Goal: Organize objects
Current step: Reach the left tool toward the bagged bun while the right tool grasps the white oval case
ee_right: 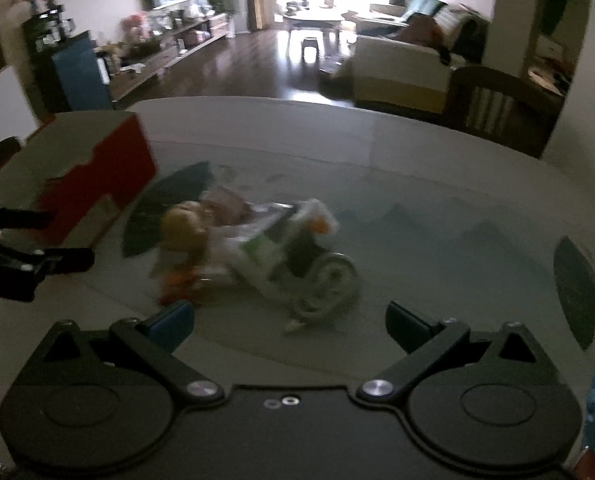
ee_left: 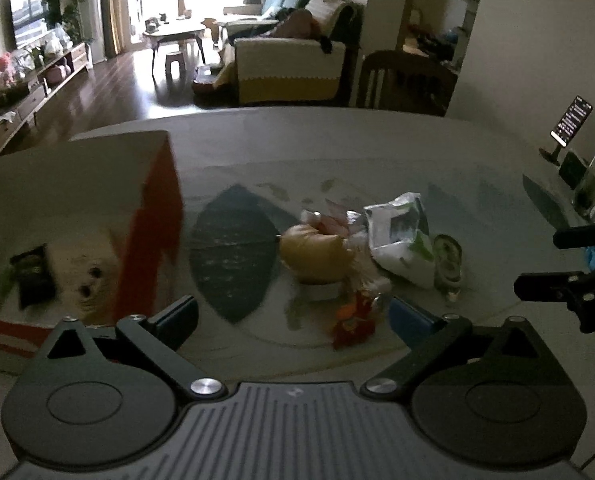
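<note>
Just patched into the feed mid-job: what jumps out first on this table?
A heap of small things in the middle of the table: a yellow round object, a crumpled white and green bag, a roll of tape and orange-red wrappers. To its left stands an open red and white box with a dark packet inside. Both the left gripper and the right gripper hang before the heap, jaws open and empty.

One red-and-white cardboard box (ee_left: 149,216) stands on the worktop (ee_left: 337,148). Inside it lies one dark packet (ee_left: 33,276). The pile beside it holds one yellow onion (ee_left: 313,254), one white-and-green bag (ee_left: 401,240) and one orange-red wrapper (ee_left: 353,320). One phone (ee_left: 571,120) stands on one stand.
</note>
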